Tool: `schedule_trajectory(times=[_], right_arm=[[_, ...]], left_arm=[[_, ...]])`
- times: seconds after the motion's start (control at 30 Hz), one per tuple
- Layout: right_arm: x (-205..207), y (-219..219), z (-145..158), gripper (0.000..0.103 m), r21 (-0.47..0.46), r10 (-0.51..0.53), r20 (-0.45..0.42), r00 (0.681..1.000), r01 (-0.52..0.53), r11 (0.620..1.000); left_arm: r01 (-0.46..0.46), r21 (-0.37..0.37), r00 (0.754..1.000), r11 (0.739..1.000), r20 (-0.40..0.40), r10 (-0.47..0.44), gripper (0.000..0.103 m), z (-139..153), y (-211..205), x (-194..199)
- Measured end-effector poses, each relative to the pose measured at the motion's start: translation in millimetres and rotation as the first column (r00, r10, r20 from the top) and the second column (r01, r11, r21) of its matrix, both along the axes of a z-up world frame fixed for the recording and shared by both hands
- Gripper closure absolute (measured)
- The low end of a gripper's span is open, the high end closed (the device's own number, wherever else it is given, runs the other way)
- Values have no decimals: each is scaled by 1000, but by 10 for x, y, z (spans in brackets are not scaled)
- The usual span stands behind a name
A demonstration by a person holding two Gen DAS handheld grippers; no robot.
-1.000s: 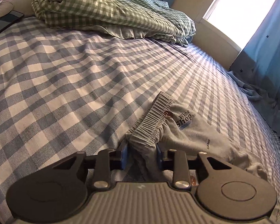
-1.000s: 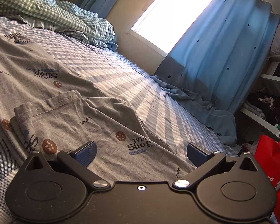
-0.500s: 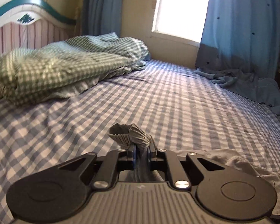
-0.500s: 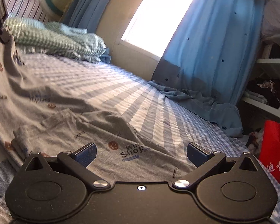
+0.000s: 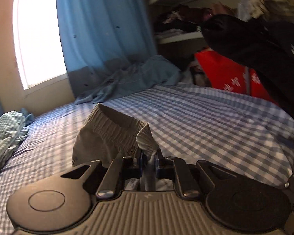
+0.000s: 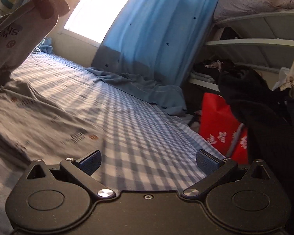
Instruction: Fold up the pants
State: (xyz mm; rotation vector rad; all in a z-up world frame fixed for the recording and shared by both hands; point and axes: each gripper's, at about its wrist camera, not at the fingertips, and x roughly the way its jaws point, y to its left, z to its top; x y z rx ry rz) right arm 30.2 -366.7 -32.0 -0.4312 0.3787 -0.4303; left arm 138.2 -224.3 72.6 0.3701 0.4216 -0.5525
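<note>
The grey printed pants (image 6: 35,113) lie on the blue checked bed (image 6: 139,129). My left gripper (image 5: 148,165) is shut on their ribbed elastic waistband (image 5: 115,131) and holds it lifted above the bed. In the right wrist view the lifted waistband end (image 6: 19,33) hangs at the top left, with the rest of the pants trailing down to the bed. My right gripper (image 6: 148,161) is open and empty, low over bare sheet to the right of the pants.
A green checked duvet (image 5: 4,131) lies at the left. A blue curtain (image 6: 156,39) pools on the bed's far edge. A red bag (image 6: 221,125) and dark clothes (image 6: 264,105) stand beyond the bed's right edge, under shelves (image 6: 252,43).
My left gripper closed on the waistband, lifted it and swung right, towards the foot of the bed. The pants rose off the sheet. My right gripper stayed open and shifted right, off the fabric.
</note>
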Motion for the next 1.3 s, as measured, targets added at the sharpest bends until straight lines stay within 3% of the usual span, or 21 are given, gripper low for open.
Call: schedule_trajectory(times=[0.13, 0.23, 0.3, 0.33, 0.37, 0.5, 0.57, 0.6, 0.67, 0.7, 0.8, 0.83, 0.87, 0.9, 0.97, 1.1, 1.17, 1.23, 1.3], right_arm=[[-237, -311, -149, 1, -15, -110, -35, 993, 110, 994], [-369, -447, -239, 1, 0, -153, -55, 987, 154, 988], [-403, -499, -267, 1, 27, -158, -56, 986, 159, 987], [-407, -511, -266, 1, 40, -152, -55, 987, 155, 987], [-403, -514, -253, 1, 53, -144, -49, 988, 146, 988], [-296, -506, -53, 1, 179, -64, 13, 998, 61, 982], [-176, -556, 76, 1, 302, 8, 46, 999, -22, 953], [-100, -585, 150, 1, 379, 64, 66, 996, -84, 921], [73, -639, 251, 1, 529, 182, 101, 978, -207, 823], [176, -659, 284, 1, 601, 235, 124, 964, -261, 755], [530, -664, 282, 1, 765, 357, 159, 920, -344, 545], [652, -655, 260, 5, 790, 377, 156, 913, -345, 507], [774, -637, 236, 11, 804, 391, 143, 909, -337, 490], [913, -620, 208, 13, 812, 400, 117, 909, -319, 488], [1133, -588, 175, 31, 815, 412, 77, 908, -295, 499], [1446, -511, 101, 50, 826, 459, 29, 888, -280, 489], [1526, -486, 99, 71, 839, 480, 26, 877, -280, 466], [1541, -438, 127, 96, 833, 485, 17, 874, -281, 477], [1524, -414, 204, 99, 821, 492, 23, 870, -298, 488]], left_arm=[[109, 83, 992, 991, -75, -103, 90, -566, -524, -127], [116, 162, 988, 980, -119, -98, 82, -959, -704, -174], [113, 186, 989, 976, -115, -93, 59, -1076, -713, -234], [107, 182, 991, 978, -95, -91, 36, -1083, -648, -277], [105, 172, 993, 979, -65, -95, 24, -1070, -584, -331], [115, 203, 990, 972, 52, -128, 20, -1011, -338, -516], [131, 243, 987, 961, 57, -149, 20, -1020, -252, -561], [133, 257, 987, 957, 52, -151, 20, -1039, -223, -565], [132, 271, 988, 954, 40, -148, 23, -1070, -170, -585], [130, 273, 989, 953, 36, -145, 25, -1079, -147, -603], [120, 283, 991, 952, 25, -132, 50, -1111, -140, -635], [106, 293, 992, 950, 29, -120, 63, -1135, -148, -653], [92, 308, 994, 947, 34, -108, 75, -1162, -169, -664], [76, 326, 995, 942, 37, -93, 78, -1186, -191, -663], [51, 334, 997, 941, 44, -69, 85, -1205, -215, -676], [29, 301, 998, 953, 47, -45, 89, -1137, -181, -702], [26, 295, 998, 955, 51, -43, 91, -1107, -165, -716], [28, 289, 997, 957, 55, -46, 93, -1071, -158, -728], [30, 286, 997, 958, 60, -50, 95, -1030, -158, -733]])
